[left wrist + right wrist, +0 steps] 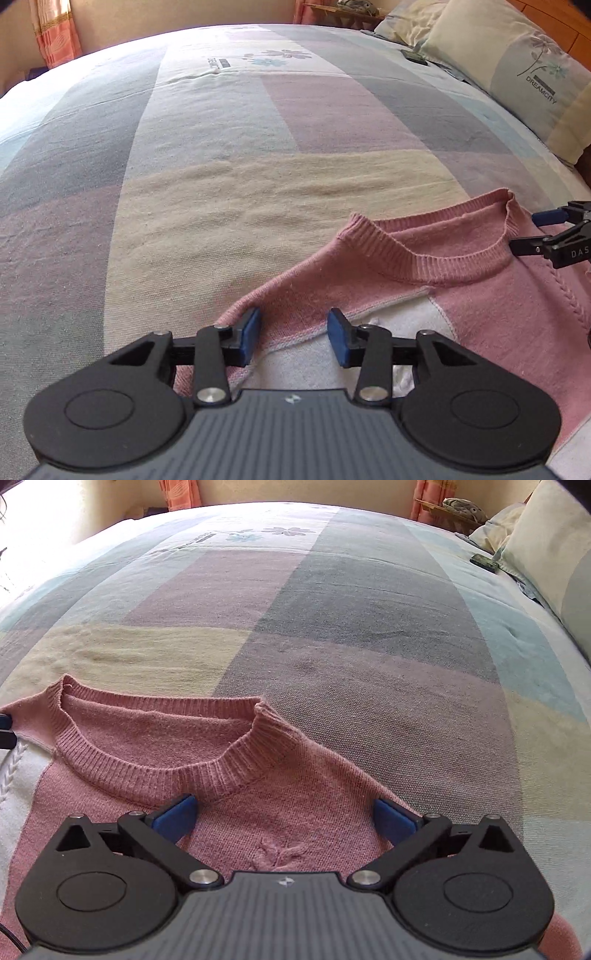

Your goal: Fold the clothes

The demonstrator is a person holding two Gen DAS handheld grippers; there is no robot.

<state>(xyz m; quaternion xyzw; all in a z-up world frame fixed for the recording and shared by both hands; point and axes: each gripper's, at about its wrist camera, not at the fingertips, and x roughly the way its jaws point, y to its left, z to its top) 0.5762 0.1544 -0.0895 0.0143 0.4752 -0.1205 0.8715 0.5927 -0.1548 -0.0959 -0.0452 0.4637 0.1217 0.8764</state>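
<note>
Sweater (258, 775) lies beneath both parted claws, left (293, 336), right (284, 819).

Pink sweater (461, 295) body hidden under tongs housings, clutter on far shelf (458, 506) too small to tell

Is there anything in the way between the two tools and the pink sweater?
Nothing visible. The left tool and the right tool are both open right over the pink sweater, one at each shoulder, with only knit fabric between their fingers.
</note>
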